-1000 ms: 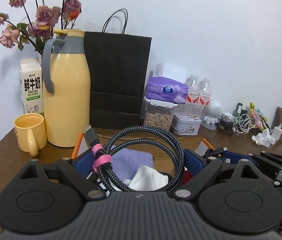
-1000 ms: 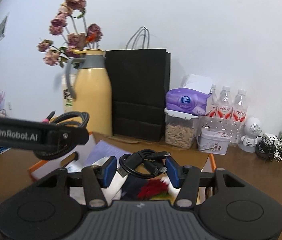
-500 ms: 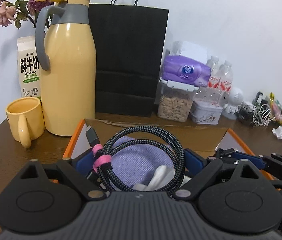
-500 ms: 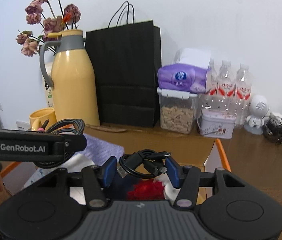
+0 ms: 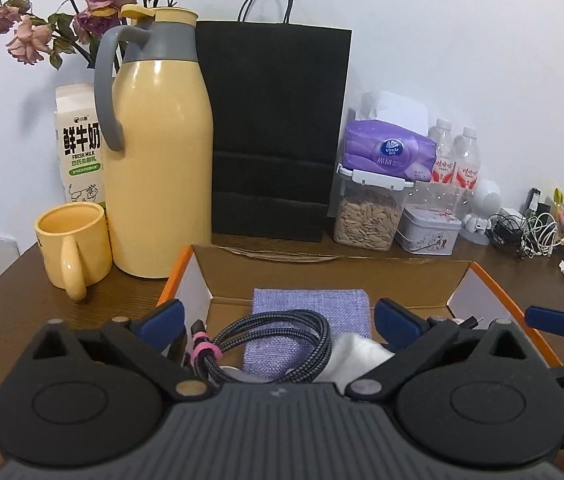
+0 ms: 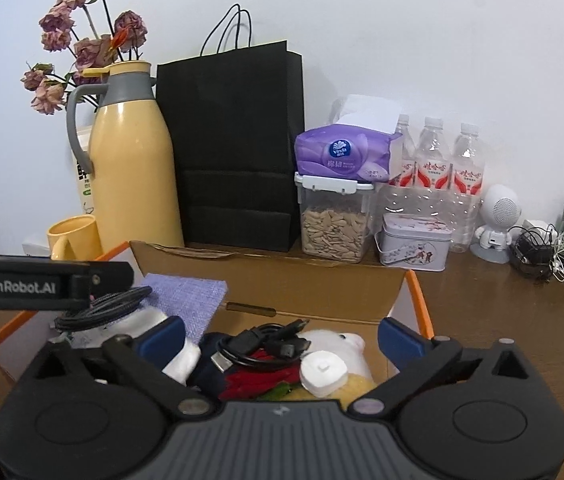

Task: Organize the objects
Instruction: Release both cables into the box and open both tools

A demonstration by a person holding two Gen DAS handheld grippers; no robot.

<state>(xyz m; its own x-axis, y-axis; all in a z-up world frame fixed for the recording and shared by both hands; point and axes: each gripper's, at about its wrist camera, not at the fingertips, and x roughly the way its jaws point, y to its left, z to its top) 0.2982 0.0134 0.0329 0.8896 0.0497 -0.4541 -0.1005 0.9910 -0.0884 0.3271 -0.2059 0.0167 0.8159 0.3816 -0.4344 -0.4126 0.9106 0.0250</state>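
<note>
the left gripper [image 5: 278, 314] is opening wide over the cardboard box [image 5: 321, 276], its pads clear of the braided cable [image 5: 278, 344] lying coiled on a purple cloth [image 5: 309, 308] inside. the right gripper [image 6: 280, 334] is opening too, the black cable [image 6: 266, 344] loose on soft toys below. behind the box, a clear container [image 6: 335, 220] holds seeds.

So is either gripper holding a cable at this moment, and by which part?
Neither. Both sets of jaws are opening: the braided cable lies loose between the left gripper pads, the black cable below the right gripper.
</note>
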